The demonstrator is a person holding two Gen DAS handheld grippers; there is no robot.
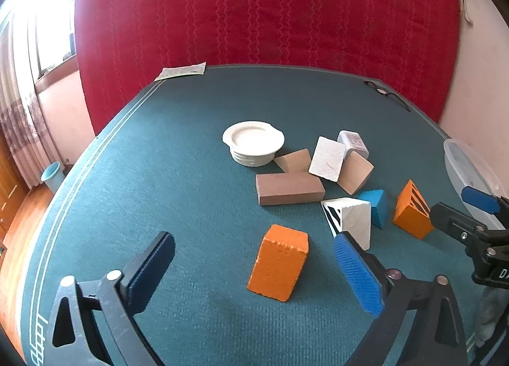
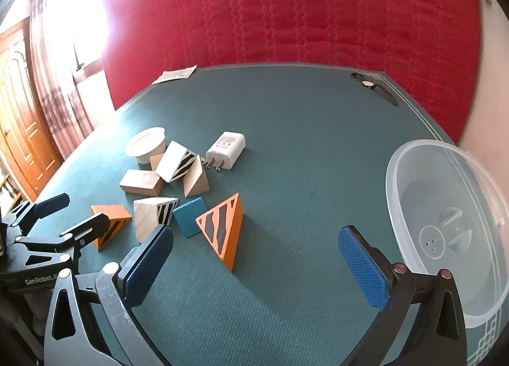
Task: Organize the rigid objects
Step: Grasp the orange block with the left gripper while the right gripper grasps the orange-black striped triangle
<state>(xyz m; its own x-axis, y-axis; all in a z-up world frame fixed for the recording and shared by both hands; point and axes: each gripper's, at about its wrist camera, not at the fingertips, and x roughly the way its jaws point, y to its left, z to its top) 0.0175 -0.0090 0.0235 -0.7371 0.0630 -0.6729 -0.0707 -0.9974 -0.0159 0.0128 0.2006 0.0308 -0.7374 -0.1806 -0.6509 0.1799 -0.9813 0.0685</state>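
Observation:
My left gripper [image 1: 254, 270] stands open above the green table [image 1: 178, 175]. An orange block [image 1: 280, 261] sits upright between its blue pads, touching neither. My right gripper [image 2: 256, 264] is open too, and an orange wedge with dark stripes [image 2: 222, 232] lies just ahead of its left finger. Behind these lie a blue block [image 2: 191, 215], a white wedge with black stripes [image 2: 152, 213], a brown block [image 1: 289, 188], tan wedges and a white charger [image 2: 226, 149]. In the left wrist view the right gripper [image 1: 467, 207] shows at the right edge.
A clear plastic tub [image 2: 445, 223] stands at the table's right edge, beside my right gripper. A white dish [image 1: 253, 141] rests upside down behind the pile. A paper slip [image 1: 181, 72] and a watch [image 2: 375, 87] lie at the far corners. A red quilt hangs behind.

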